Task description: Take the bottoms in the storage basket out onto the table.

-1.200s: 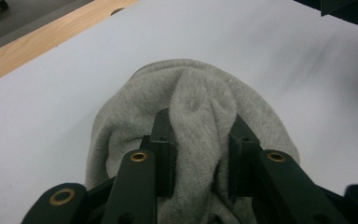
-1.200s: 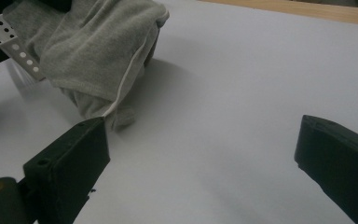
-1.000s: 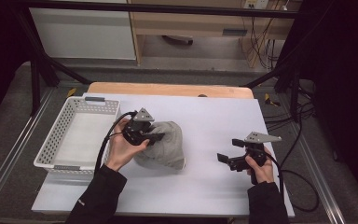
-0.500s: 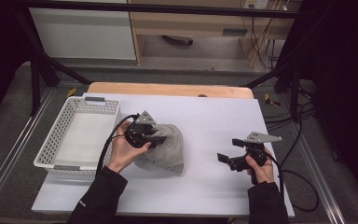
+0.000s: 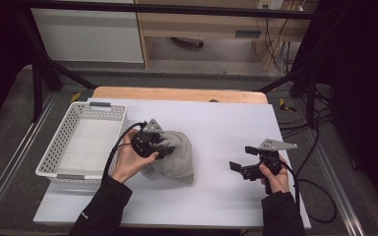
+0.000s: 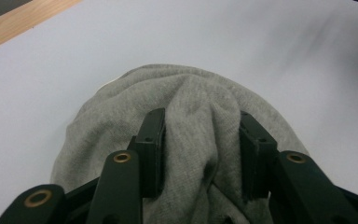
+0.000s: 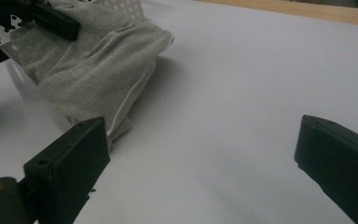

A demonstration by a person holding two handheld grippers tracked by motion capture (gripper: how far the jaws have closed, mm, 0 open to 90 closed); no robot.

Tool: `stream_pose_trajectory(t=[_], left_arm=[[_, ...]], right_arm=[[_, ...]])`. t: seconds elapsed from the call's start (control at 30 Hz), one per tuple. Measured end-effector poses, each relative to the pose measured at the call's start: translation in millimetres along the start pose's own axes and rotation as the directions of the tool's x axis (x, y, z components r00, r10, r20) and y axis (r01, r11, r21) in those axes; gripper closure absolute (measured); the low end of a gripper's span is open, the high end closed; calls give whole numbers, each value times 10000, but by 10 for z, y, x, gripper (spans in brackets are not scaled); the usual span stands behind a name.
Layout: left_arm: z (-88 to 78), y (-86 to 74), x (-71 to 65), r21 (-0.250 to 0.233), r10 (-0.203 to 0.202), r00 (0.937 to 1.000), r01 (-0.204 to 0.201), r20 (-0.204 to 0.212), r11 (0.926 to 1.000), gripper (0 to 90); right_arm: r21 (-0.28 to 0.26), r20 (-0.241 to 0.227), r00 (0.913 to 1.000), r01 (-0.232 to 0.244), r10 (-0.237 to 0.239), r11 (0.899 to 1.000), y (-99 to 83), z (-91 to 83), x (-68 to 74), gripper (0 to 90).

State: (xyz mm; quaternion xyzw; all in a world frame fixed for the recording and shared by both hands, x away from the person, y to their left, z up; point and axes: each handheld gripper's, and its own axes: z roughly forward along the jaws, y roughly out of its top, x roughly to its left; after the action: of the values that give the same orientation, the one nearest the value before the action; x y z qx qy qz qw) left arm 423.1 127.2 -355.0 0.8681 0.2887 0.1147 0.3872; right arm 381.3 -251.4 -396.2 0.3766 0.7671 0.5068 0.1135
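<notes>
The left gripper (image 6: 200,140) stood over the grey cloth (image 6: 186,116), and a thick fold of this cloth rose between its two black jaws. The jaws had just been opening. In the left gripper view the pad at the left side lay against the fabric, while at the right pad I could see a narrow dark gap beside the fold, so the pads did not press the cloth together any more. The rest of the cloth spread forward and to both sides of the jaws in a rounded heap, which rested on the white table (image 6: 307,56).

In the high view the left gripper (image 5: 157,147) sat on the left edge of the grey cloth (image 5: 177,160), with the person's left hand (image 5: 128,160) behind it. The white basket (image 5: 86,142) stood behind this gripper, on the side away from the cloth, very near to the hand.

The right gripper (image 5: 241,169) was held well apart from the cloth, and its jaws pointed toward it. In the right gripper view these jaws (image 7: 200,154) stood wide apart with only the bare table (image 7: 242,93) between them. The cloth (image 7: 93,65) lay ahead of the left jaw, and its near corner came just beside this jaw's tip; whether they touched, I could not tell.
</notes>
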Motion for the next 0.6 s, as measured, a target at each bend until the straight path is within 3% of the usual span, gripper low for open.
stream_pose_trajectory(t=[0.6], left_arm=[[-57, -42, -18, -52, 163, 9999, -163, 14, 9999, 313]], right_arm=[[-12, -14, 10000, -2, 2, 10000, 1, -1, 1, 35]])
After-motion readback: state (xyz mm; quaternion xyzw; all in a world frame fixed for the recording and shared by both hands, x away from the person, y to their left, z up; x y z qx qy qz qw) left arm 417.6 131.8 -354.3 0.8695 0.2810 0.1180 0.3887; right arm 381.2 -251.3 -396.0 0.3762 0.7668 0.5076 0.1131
